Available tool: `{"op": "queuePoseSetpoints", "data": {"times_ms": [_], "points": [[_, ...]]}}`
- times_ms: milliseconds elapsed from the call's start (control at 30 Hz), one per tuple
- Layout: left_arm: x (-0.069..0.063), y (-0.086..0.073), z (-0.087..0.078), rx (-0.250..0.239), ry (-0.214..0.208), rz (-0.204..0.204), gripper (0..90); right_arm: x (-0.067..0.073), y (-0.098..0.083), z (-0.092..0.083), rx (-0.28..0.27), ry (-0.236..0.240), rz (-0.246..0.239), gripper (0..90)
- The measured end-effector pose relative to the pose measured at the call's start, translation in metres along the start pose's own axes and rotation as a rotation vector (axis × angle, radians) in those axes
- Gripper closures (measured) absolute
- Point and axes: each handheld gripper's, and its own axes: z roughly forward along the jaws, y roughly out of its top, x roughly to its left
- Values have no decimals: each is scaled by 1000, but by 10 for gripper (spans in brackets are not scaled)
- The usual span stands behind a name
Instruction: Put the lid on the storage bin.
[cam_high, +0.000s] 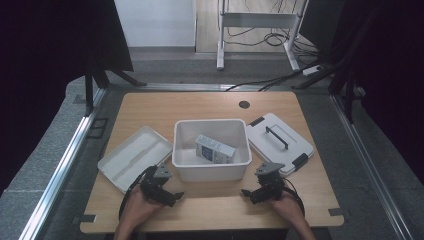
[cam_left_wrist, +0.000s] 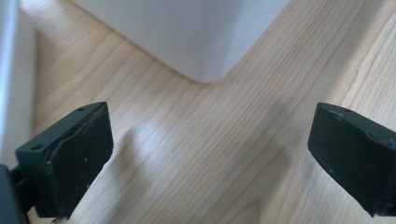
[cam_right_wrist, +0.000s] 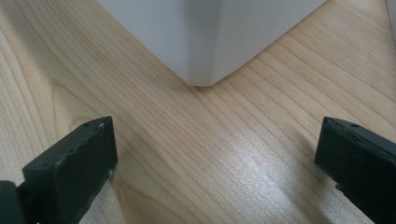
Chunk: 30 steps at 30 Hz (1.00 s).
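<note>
Both tools, L (cam_high: 172, 194) & R (cam_high: 248, 192), released, resting near bench front edge. Bin (cam_high: 211, 169) prob. light, stiff, slick; grab by rim.

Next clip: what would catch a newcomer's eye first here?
The white bin at the middle of the wooden table, with a small box lying inside it. Its lid with the black handle lies to its right, a shallow white tray to its left. The left hand-held gripper and right hand-held gripper rest open near the front edge.
</note>
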Motion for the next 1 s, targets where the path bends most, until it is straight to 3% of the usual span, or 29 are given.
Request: {"op": "queuePoseSetpoints", "data": {"times_ms": [267, 433, 600, 833, 1000], "points": [[18, 5, -33, -1, 17, -21, 17, 0, 0, 0, 0, 1, 1, 0], [35, 10, -48, 6, -8, -25, 39, 0, 0, 0, 0, 1, 1, 0], [56, 14, -58, 18, 13, -41, 65, 0, 0, 0, 0, 1, 1, 0], [96, 15, -67, 23, 47, -105, 177, 0, 0, 0, 0, 1, 1, 0], [124, 10, -66, 55, 70, -126, 327, 0, 0, 0, 0, 1, 1, 0]]}}
